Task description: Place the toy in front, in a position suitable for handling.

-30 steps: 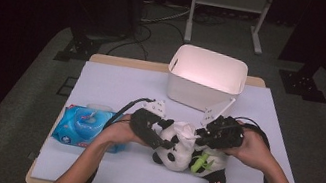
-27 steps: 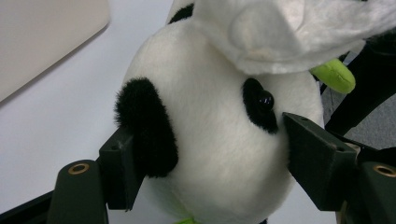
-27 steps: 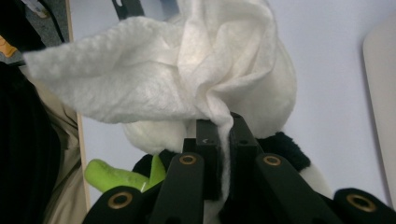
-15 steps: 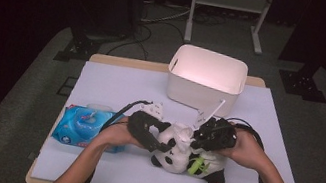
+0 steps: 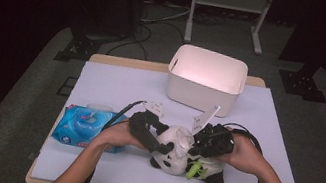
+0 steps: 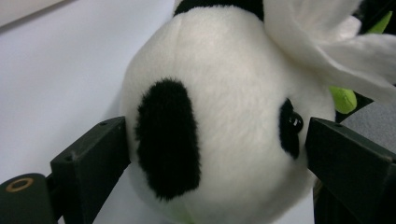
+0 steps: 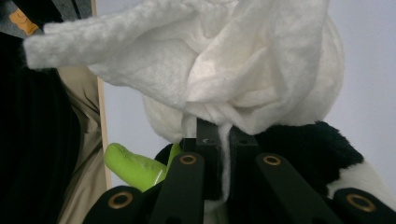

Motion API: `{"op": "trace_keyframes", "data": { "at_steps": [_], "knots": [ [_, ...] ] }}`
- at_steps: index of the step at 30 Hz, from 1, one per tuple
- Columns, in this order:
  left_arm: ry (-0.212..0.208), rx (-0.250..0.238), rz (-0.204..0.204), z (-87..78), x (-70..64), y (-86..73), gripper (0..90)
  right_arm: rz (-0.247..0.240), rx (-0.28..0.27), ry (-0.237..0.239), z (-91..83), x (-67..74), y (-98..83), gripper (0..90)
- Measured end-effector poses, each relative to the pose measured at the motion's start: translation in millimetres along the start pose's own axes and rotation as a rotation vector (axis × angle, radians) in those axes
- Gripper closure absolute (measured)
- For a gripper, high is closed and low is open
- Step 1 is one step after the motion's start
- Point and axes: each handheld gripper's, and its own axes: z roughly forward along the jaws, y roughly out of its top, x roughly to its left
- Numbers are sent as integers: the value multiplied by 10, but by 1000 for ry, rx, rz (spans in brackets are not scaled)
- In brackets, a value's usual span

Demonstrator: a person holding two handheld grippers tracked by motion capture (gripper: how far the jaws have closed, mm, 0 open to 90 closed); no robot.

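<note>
Left jaws: spread wide, just opened further, one on each side of the panda toy's (image 6: 219, 116) head; whether they touch the plush cannot be told.
Right jaws: clenched on a white wipe (image 7: 210, 60) held against the panda.
Left gripper (image 5: 155, 138): at the head's left.
Right gripper (image 5: 201, 139): above the body.
Panda toy: white plush, black ear and eye patches, green sprig (image 7: 133, 165); lying at the table's (image 5: 116, 83) near middle.
Background: white bin (image 5: 206, 76), blue wipes pack (image 5: 81, 125).

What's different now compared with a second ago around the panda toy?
The left tool has just been opening around the black-and-white plush panda's head. The right tool stays shut on the white wipe. The blue wipes pack and white bin haven't moved.
</note>
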Motion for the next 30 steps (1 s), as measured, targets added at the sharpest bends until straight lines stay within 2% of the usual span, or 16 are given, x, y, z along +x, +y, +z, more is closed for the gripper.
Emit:
{"op": "trace_keyframes", "data": {
  "at_steps": [2,6,8,13,19,23,26,29,30],
  "knots": [
    [3,0,8,17,-12,8,65,-6,7,-5,-3,12,5,851],
    [13,-12,41,-19,-28,1,191,-10,3,-1,-25,5,30,853],
    [18,-17,53,-33,-29,-1,227,-16,-2,-3,-43,-11,56,853],
    [48,-33,131,-60,-75,43,256,-4,-37,-7,-116,-70,139,853],
    [69,-28,176,-108,-130,57,259,5,-45,-40,-202,-166,208,852],
    [69,-39,176,-113,-141,11,258,21,-27,-52,-229,-194,133,852],
    [69,-40,190,-112,-151,2,257,35,-39,-59,-276,-191,52,852],
    [70,-35,189,-112,-159,-2,257,46,-47,-65,-330,-207,-9,851],
    [71,-31,178,-103,-171,-25,256,52,-39,-71,-351,-215,-37,851]
  ]
}}
